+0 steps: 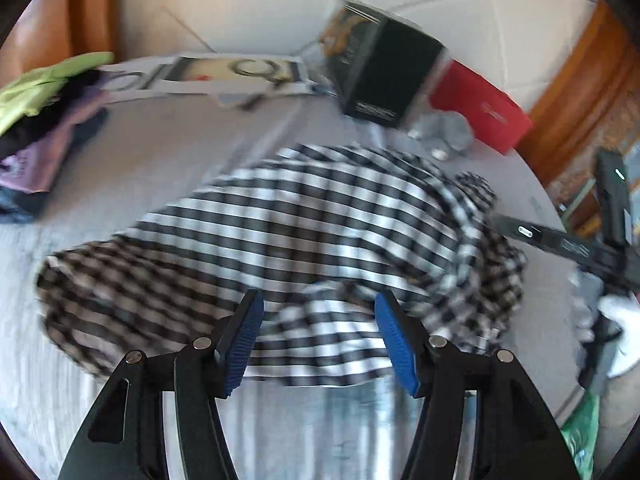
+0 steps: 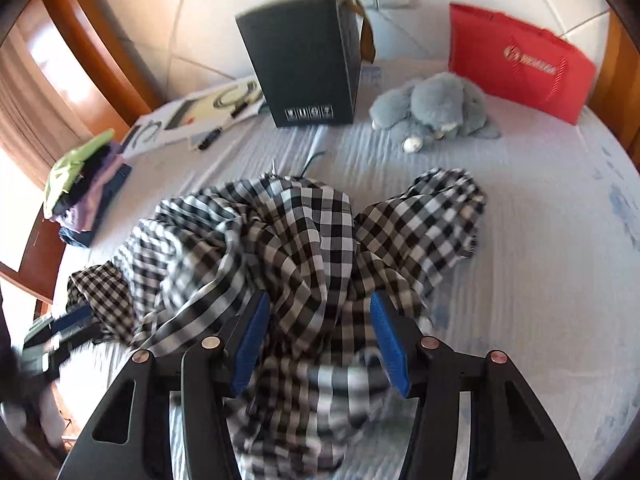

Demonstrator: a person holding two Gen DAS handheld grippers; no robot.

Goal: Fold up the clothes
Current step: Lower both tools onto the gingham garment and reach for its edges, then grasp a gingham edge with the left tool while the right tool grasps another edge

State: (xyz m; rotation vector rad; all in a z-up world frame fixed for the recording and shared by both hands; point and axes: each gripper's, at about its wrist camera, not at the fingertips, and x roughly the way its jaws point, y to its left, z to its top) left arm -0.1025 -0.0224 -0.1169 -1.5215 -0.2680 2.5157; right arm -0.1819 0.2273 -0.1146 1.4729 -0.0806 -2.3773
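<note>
Between blue pads of right hand-held gripper (image 2: 318,340): checked shirt (image 2: 280,248), bunched on bed (image 2: 540,280), jaws wide, nothing clamped. Left hand-held gripper (image 1: 318,340) likewise wide, shirt hem ahead. Risk: closing on several layers, fold dragging crooked; motion blur hides edges.

We see shirt (image 2: 280,248) heaped mid-bed (image 2: 540,240); folded pile (image 2: 84,188) at frame left; box (image 2: 304,64) behind shirt; plush toy (image 2: 436,108) right of box; bag (image 2: 520,64) upper right.
</note>
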